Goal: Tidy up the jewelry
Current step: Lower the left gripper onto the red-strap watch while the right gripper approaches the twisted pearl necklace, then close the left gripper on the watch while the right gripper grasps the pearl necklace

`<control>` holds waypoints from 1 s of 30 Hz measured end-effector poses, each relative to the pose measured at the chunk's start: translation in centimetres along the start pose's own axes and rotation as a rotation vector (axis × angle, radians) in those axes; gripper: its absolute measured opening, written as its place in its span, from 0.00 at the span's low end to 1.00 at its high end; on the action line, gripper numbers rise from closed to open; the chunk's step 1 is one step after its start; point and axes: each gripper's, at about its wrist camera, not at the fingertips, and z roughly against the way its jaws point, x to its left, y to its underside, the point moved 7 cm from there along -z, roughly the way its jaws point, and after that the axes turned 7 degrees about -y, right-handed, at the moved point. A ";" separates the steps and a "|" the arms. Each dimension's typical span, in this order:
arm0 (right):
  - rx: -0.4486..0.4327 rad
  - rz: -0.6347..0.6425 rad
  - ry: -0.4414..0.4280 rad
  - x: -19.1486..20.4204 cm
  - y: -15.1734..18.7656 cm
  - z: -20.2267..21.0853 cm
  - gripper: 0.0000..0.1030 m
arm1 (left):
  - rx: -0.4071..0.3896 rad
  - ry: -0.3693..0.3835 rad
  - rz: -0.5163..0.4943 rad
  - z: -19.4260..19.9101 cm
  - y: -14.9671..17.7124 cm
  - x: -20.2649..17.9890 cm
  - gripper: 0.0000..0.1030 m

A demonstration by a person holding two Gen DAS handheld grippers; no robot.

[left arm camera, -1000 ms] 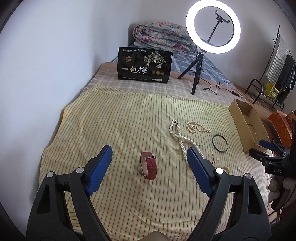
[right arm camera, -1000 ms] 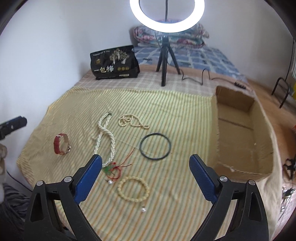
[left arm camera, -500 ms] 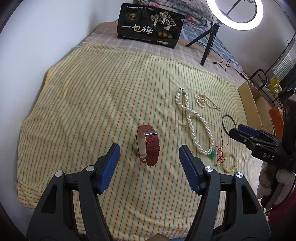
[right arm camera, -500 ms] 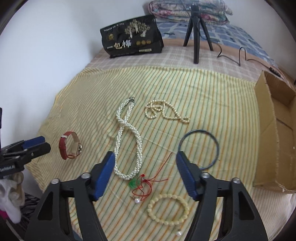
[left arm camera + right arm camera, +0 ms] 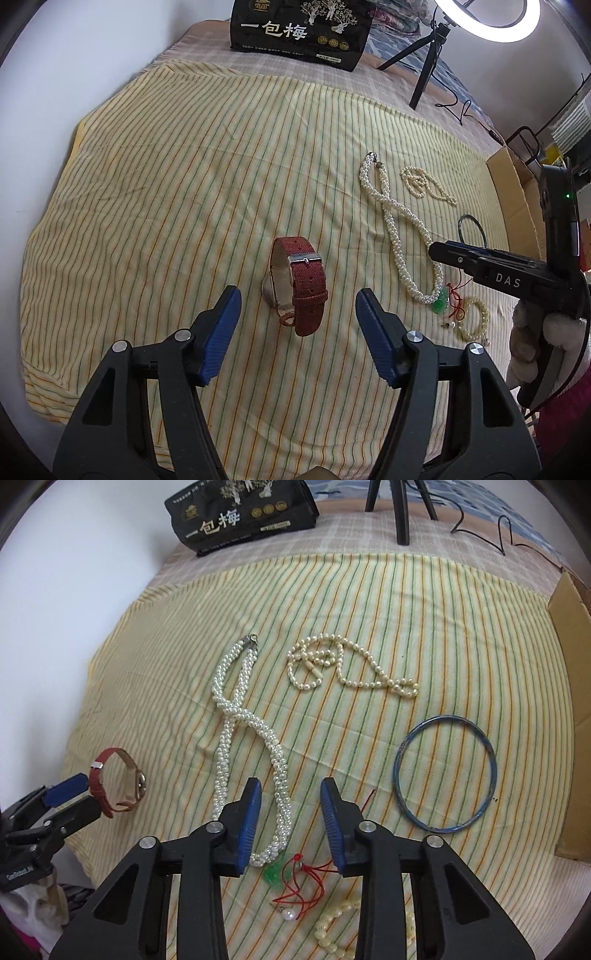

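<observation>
**Both grippers closing in on the first pieces**

You are at the reaching step; nothing is lifted yet. Your left hand-held gripper (image 5: 297,314) is released, its jaws closing, with the red watch (image 5: 297,280) standing on its edge just ahead of the pads, at 12 o'clock. Your right hand-held gripper (image 5: 290,816) is also released and closing around the lower loop of the twisted pearl necklace (image 5: 251,746); the pads do not press it yet. The blue bangle (image 5: 445,773) lies at 2 o'clock, near the cardboard box (image 5: 574,701). Next, I think, you must lower both and pinch firmly, because the beads can slip.
</observation>
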 end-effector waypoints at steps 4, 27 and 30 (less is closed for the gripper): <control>0.025 0.037 0.042 0.6 -0.1 -0.6 0.28 | 0.019 0.000 0.008 -0.7 0.0 0.0 0.61; 0.005 0.178 0.093 3.1 -0.6 -1.9 0.07 | 0.042 -0.014 -0.008 -2.3 -0.6 -0.1 0.19; -0.019 0.188 0.083 3.3 -0.7 -0.8 0.07 | 0.028 -0.008 -0.003 -1.8 -0.8 0.1 0.19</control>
